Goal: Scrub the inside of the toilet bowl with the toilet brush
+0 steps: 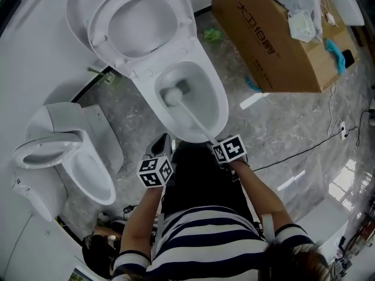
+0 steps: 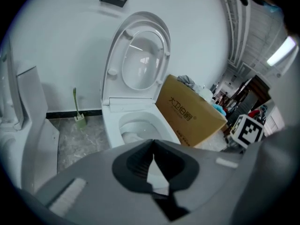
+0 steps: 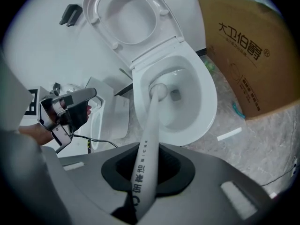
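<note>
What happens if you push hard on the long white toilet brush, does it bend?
The long white plastic toilet brush probably stays stiff: its handle runs straight from the right hand-held gripper into the white ceramic toilet bowl. It looks light, being thin. The smooth round handle might twist in the grip.

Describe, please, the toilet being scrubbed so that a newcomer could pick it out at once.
Find the big cardboard box on the floor; the toilet stands just left of it, lid and seat raised. Unlike the other toilet farther left, its bowl holds the white toilet brush gripped by the right gripper.
</note>
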Demonstrator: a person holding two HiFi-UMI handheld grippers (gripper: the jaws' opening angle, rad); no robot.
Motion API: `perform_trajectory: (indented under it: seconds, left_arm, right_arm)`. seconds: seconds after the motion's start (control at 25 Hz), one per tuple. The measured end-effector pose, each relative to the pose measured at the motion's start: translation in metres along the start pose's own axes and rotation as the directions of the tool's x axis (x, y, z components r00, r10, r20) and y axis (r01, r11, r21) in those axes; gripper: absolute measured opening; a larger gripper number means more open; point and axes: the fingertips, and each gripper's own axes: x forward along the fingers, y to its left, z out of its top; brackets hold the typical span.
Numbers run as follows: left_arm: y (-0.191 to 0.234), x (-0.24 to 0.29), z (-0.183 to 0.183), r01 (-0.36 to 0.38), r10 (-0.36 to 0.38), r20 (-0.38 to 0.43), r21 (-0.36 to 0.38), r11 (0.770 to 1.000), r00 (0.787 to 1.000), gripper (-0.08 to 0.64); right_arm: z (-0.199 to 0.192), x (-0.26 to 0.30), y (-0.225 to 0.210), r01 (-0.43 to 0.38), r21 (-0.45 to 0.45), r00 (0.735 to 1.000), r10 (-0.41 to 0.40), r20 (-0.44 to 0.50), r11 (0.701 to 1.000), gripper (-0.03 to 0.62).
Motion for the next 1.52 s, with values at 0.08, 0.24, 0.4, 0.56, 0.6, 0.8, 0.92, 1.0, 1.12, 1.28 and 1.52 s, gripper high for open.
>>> perform_trajectory:
  seconds: [0.08, 0.24, 0.4, 0.56, 0.6, 0.8, 0.92, 1.0, 1.12, 1.28, 1.52]
  left_arm:
    - [0.006, 0.007, 0.006, 0.003, -0.003, 0.001, -0.002, 1.000, 1.000, 0.000]
    - [0.016, 0.018, 0.013, 0.013, -0.013, -0.007, 0.022, 1.000, 1.000, 0.000]
    - [0.022, 0.030, 0.019, 0.023, -0.022, -0.016, 0.026, 0.999, 1.000, 0.000]
    - [0.026, 0.040, 0.019, 0.035, -0.035, -0.029, 0.018, 0.999, 0.999, 0.000]
    - [0.026, 0.042, 0.018, 0.040, -0.039, -0.033, 0.017, 0.999, 0.999, 0.000]
    - [0.026, 0.056, 0.017, 0.066, -0.064, -0.052, 0.038, 0.997, 0.997, 0.000]
    - [0.027, 0.063, 0.020, 0.076, -0.074, -0.052, 0.054, 0.996, 0.996, 0.000]
    - [0.026, 0.067, 0.023, 0.083, -0.080, -0.048, 0.061, 0.995, 0.996, 0.000]
    - [0.023, 0.071, 0.026, 0.094, -0.091, -0.043, 0.072, 0.993, 0.995, 0.000]
    - [0.021, 0.073, 0.025, 0.097, -0.094, -0.040, 0.073, 0.993, 0.995, 0.000]
    - [0.016, 0.075, 0.017, 0.109, -0.105, -0.051, 0.079, 0.991, 0.993, 0.000]
  right_arm:
    - [0.008, 0.006, 0.002, 0.003, -0.005, 1.000, -0.003, -0.007, 1.000, 0.057]
    - [0.021, 0.016, 0.006, 0.006, 0.002, 1.000, -0.006, -0.012, 1.000, 0.057]
    - [0.037, 0.022, 0.003, 0.015, 0.006, 1.000, -0.015, -0.013, 1.000, 0.057]
    - [0.049, 0.027, 0.000, 0.028, 0.006, 0.999, -0.028, -0.016, 1.000, 0.057]
    - [0.051, 0.028, -0.001, 0.030, 0.005, 0.999, -0.030, -0.017, 1.000, 0.057]
    - [0.056, 0.030, -0.009, 0.049, -0.013, 0.999, -0.050, -0.019, 0.999, 0.057]
    - [0.058, 0.032, -0.015, 0.060, -0.027, 0.998, -0.061, -0.019, 0.998, 0.057]
    - [0.058, 0.032, -0.019, 0.066, -0.034, 0.998, -0.066, -0.017, 0.997, 0.057]
    - [0.059, 0.031, -0.026, 0.074, -0.033, 0.997, -0.074, -0.010, 0.997, 0.057]
    - [0.061, 0.030, -0.036, 0.101, -0.033, 0.995, -0.101, -0.004, 0.994, 0.057]
    - [0.063, 0.025, -0.054, 0.144, -0.001, 0.989, -0.144, 0.007, 0.990, 0.057]
